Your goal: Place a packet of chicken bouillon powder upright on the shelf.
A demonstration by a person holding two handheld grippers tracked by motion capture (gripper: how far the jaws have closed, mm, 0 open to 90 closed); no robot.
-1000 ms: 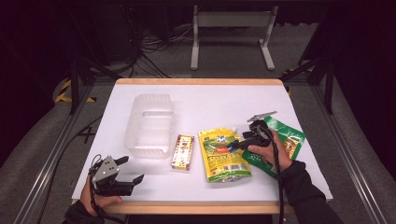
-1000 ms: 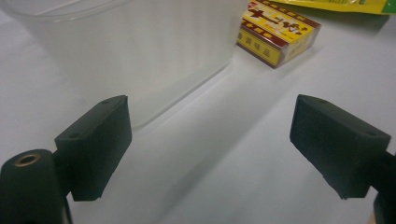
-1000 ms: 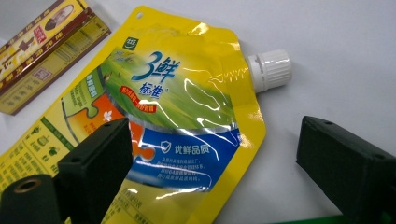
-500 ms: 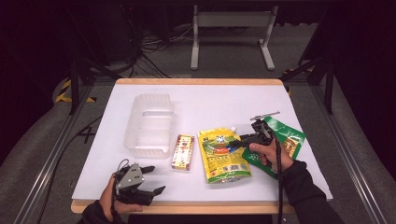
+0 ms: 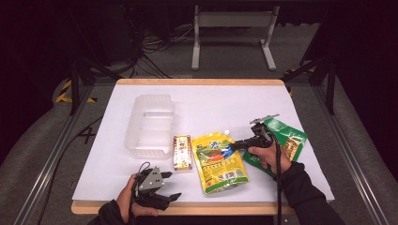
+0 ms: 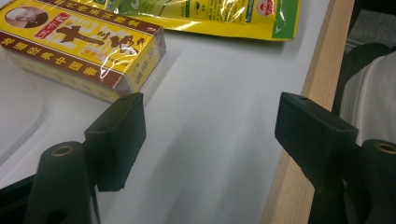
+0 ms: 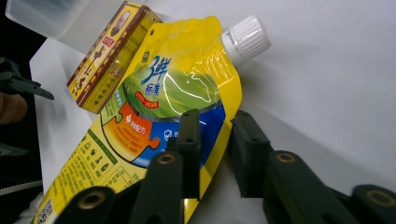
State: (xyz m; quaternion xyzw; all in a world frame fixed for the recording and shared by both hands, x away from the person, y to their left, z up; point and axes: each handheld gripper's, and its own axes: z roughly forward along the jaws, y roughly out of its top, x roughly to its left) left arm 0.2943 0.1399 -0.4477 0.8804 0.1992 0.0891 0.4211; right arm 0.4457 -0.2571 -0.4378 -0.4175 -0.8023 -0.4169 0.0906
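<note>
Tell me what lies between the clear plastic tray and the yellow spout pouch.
A small yellow and brown box lies between the clear tray and the yellow pouch, flat on the white table, as the high view shows.

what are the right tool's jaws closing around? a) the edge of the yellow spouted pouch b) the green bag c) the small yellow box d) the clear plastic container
a: in the right gripper view the right tool has its jaws either side of the yellow spouted pouch edge, not yet shut on it.

The left tool (image 5: 174,186) lies low at the near left with its jaws spread wide; the right tool (image 5: 231,146), mid-right, has its jaws narrowly parted.
</note>
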